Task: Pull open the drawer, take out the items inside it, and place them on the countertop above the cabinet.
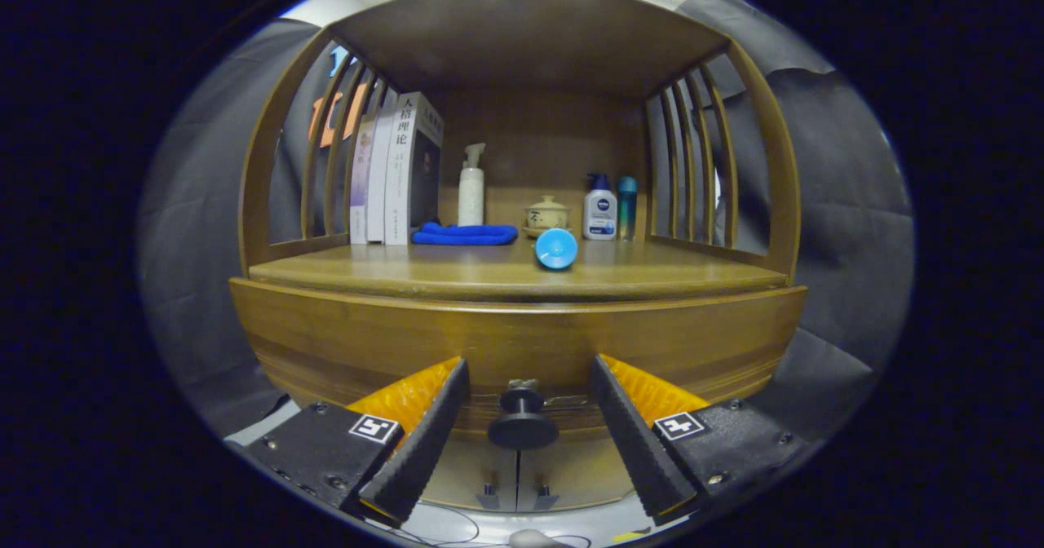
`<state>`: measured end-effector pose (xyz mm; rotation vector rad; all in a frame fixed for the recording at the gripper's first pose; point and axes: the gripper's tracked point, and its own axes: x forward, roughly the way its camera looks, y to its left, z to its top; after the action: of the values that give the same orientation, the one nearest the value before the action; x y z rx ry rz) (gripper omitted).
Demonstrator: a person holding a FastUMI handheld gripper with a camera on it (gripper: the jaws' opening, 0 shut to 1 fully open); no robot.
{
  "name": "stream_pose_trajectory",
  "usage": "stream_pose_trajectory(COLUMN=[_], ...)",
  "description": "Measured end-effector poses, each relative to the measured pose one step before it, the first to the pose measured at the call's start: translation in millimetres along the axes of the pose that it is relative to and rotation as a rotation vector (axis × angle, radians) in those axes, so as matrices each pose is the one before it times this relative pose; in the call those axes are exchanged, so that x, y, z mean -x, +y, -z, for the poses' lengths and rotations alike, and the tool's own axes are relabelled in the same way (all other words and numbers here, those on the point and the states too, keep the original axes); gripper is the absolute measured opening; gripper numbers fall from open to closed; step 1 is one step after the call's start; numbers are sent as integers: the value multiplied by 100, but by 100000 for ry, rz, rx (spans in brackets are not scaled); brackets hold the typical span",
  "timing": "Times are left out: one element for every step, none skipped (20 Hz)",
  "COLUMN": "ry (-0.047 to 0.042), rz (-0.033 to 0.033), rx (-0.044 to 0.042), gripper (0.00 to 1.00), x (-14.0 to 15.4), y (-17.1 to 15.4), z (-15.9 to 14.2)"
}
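A wooden cabinet fills the gripper view, its drawer front [351, 344] closed under the countertop [424, 271]. A dark round knob [522, 419] sticks out of the drawer front. My gripper [528, 369] is open, one finger on either side of the knob, neither touching it. The fingertips reach close to the drawer front. On the countertop a light blue round object [556, 249] lies near the front edge, just right of centre. The inside of the drawer is hidden.
At the back of the countertop stand books [395, 173], a folded blue cloth [465, 234], a white pump bottle [471, 187], a small lidded ceramic pot [546, 214], a white lotion bottle [599, 208] and a teal bottle [626, 205]. Slatted wooden sides [693, 165] enclose the shelf.
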<state>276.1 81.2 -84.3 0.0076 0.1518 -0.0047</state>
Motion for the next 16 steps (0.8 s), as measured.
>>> stream_pose_trajectory(ry=[607,795,-347,-412,-1803,-869,527,748,1342,1503,1348,1246,540,-780,-1470,-1664], rz=[-6,-269,-186,-80,79,-4,128,191,-18,-229,-265,-886,-1026,530,66,-352], rx=[166,4,-1095,317,767,889,1014,286,-450,-472,-122,11,370,-10,-64,61], gripper=[99,99,99,99,99,99,99,99,99,99,99,99,99,99,99,99], x=[-766,-191,-86,278,-257,-91,80,15,111,31,42,124,366,690,1029,1512], y=[-378,-28,95,17,-153,17,8,-33,48,-2,-39,-26,81,-339,-237,-111], z=[-37,-59,22,-55,-89,71,215,-51,-16,-92,17,-25,-141,-263,-424,-473])
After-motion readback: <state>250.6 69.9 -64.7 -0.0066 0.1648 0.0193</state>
